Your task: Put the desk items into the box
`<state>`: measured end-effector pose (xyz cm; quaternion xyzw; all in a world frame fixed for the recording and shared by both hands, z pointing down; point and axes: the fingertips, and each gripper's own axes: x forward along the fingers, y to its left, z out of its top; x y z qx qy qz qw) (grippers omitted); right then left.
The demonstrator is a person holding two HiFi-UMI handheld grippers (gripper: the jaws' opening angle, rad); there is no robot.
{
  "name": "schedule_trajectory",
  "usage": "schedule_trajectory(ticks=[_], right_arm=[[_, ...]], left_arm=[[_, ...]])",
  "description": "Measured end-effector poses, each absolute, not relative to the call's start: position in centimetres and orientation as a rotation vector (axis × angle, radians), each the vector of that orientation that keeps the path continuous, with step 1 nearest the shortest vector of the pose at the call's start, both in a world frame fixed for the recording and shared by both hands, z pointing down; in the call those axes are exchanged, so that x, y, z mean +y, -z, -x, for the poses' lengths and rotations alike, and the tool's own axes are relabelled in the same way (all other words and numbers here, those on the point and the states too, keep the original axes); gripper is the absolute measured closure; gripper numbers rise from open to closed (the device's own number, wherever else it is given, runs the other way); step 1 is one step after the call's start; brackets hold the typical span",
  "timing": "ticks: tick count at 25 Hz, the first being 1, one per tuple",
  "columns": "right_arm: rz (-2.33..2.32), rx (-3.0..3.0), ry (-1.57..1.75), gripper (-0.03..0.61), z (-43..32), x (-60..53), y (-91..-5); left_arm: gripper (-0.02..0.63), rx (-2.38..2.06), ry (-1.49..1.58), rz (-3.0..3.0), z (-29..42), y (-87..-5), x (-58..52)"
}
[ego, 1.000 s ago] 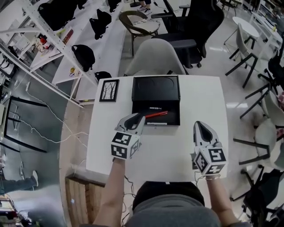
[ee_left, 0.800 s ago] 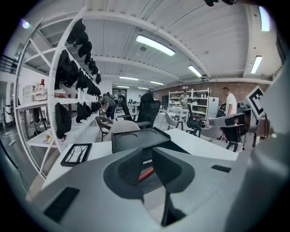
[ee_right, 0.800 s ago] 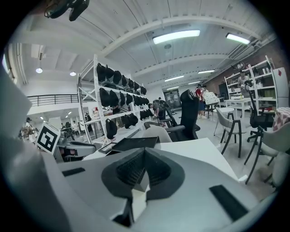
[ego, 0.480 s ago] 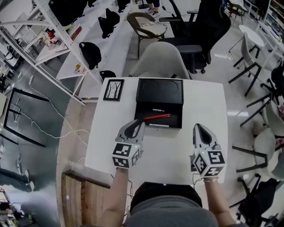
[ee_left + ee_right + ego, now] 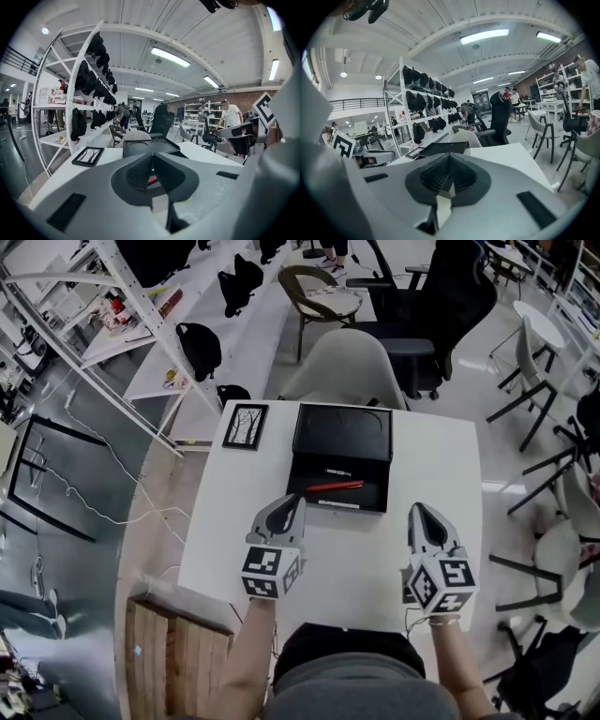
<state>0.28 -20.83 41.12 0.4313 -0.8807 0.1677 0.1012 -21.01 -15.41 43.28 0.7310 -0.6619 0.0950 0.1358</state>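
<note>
An open black box (image 5: pixel 340 432) stands at the table's far middle. In its tray lie a red pen (image 5: pixel 334 487) and a black pen (image 5: pixel 336 472). A black-framed picture (image 5: pixel 245 426) lies left of the box. My left gripper (image 5: pixel 293 503) hovers just short of the box's near left corner. Its jaws have just been closing with nothing between them and now stand shut. In the left gripper view, the red pen (image 5: pixel 152 180) shows beyond the left gripper (image 5: pixel 153 157). My right gripper (image 5: pixel 419 513) is shut and empty over the white table (image 5: pixel 356 559), right of the box.
A grey shell chair (image 5: pixel 342 371) and a black office chair (image 5: pixel 436 306) stand behind the table. White shelving with black bags (image 5: pixel 202 348) runs along the left. A wooden board (image 5: pixel 178 652) sits beside the table's near left corner.
My left gripper has drawn back a little from the box and its jaws have closed. The red pen that was at its tips now lies in the tray. The right gripper has stayed put.
</note>
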Motion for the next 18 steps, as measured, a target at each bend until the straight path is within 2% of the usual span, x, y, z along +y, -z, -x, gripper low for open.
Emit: schedule_trajectory(ticks=[18], right_arm=[[-1.196,-2.659,-0.436,0.575,1.3,-20.5,-40.5]], left_arm=[[0.595,-1.942,-0.204,-2.061,22.0,-43.4,-14.9]])
